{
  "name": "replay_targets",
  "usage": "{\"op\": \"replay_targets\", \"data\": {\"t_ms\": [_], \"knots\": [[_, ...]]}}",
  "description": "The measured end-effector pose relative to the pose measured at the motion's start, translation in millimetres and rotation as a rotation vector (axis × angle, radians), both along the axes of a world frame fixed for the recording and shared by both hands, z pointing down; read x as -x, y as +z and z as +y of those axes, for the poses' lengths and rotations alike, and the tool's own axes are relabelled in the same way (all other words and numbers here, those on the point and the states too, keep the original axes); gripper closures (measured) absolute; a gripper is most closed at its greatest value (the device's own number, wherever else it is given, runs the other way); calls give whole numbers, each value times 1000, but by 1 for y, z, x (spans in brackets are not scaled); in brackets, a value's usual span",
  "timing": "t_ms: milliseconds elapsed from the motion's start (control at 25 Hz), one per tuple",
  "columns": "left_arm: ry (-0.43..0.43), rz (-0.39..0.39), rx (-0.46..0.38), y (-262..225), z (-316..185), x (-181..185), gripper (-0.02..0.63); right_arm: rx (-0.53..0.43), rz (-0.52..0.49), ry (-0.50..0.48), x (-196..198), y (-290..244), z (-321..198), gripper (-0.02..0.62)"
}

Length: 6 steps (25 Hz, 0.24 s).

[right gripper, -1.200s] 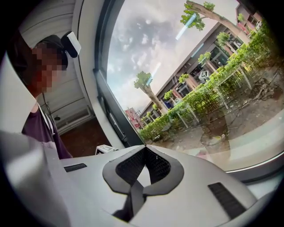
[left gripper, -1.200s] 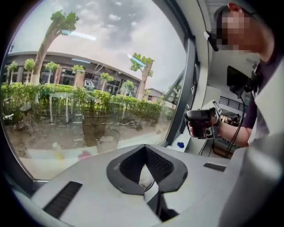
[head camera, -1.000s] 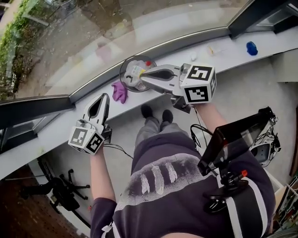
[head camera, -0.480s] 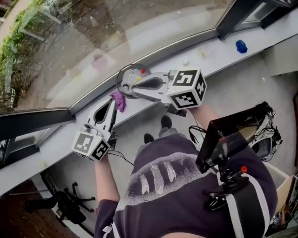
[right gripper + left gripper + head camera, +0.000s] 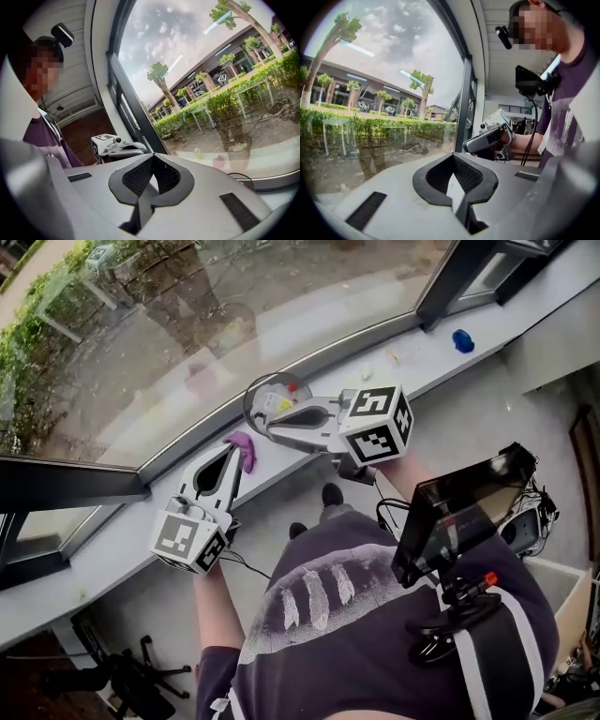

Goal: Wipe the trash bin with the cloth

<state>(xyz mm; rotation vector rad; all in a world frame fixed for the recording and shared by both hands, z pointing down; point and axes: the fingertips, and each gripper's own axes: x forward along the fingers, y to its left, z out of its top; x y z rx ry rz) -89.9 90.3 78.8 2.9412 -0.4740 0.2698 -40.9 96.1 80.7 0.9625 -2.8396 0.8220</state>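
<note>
Both grippers are held up in front of the window, and neither holds anything. On my left gripper (image 5: 231, 454) the jaws are closed tip to tip with nothing between them, and its own view looks out through the glass at hedges and trees, with the other gripper off to the right. The right gripper (image 5: 275, 419) is likewise closed and empty. From the head view its tips sit over the small round trash bin (image 5: 255, 396), which stands on the white windowsill (image 5: 103, 540) against the glass, with a few bits of yellow and red inside. The purple cloth (image 5: 247, 452) lies crumpled on the sill just left of the bin. The left gripper's tip overlaps it from above, though I cannot tell whether they touch. Farther right along the sill sits a small blue object (image 5: 462, 340), well apart from the bin.
</note>
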Motion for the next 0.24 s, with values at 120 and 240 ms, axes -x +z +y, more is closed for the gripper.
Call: {"op": "replay_targets", "data": {"t_ms": [120,240], "knots": [[12,5,-55,-9,13,27,607,-2,12,-11,42,-5,16,597],[20,31,-28,-17,27,57,607,-10,63,-20,84,-6,35,595]]}}
